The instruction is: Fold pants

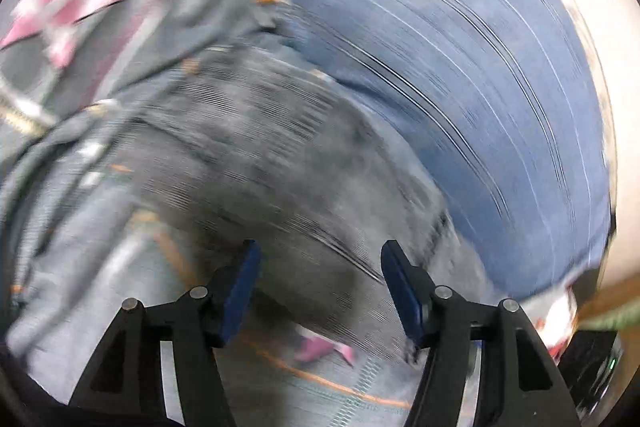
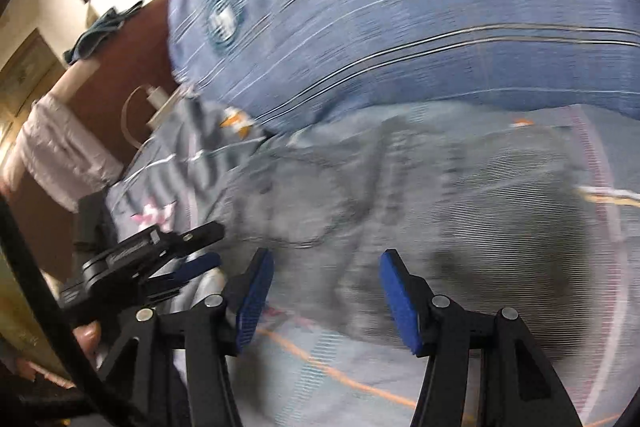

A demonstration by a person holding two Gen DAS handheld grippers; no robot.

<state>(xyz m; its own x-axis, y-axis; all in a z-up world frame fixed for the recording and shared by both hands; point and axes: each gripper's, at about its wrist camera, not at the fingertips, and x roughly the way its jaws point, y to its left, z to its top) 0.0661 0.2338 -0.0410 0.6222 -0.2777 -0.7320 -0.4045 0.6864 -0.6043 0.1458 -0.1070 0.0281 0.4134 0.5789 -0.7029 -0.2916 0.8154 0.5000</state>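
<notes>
While both wrist views are smeared with motion blur, I can still make out the grey pants [image 1: 280, 163] lying spread on a pale bedsheet [image 1: 320, 383] with thin orange lines, directly ahead of both claws. In the right wrist view the same pants [image 2: 460, 195] fill the middle of the picture, with what looks like a curved pocket seam toward their left part.

My left claw [image 1: 320, 287] has its blue-padded fingers [image 1: 244, 287] standing well apart with nothing between them; the grey cloth shows through the gap. My right claw [image 2: 326, 295] is likewise spread wide and holds nothing, its blue pads [image 2: 400, 299] hanging over the near edge of the pants. I cannot tell whether either claw touches the fabric.

From the right wrist I see the left claw [image 2: 188, 263] at the lower left, just beside the pants' left edge, with part of a hand [image 2: 86, 337] below it.

Beyond the pants lies a blue striped blanket [image 2: 440, 7], which meets the far edge of the grey cloth. A grey garment with a pink and white pattern [image 1: 60, 11] lies to the left in the left wrist view. A white charger and cable [image 2: 154, 99] sit near the brown headboard [image 2: 128, 55] at the far left.
</notes>
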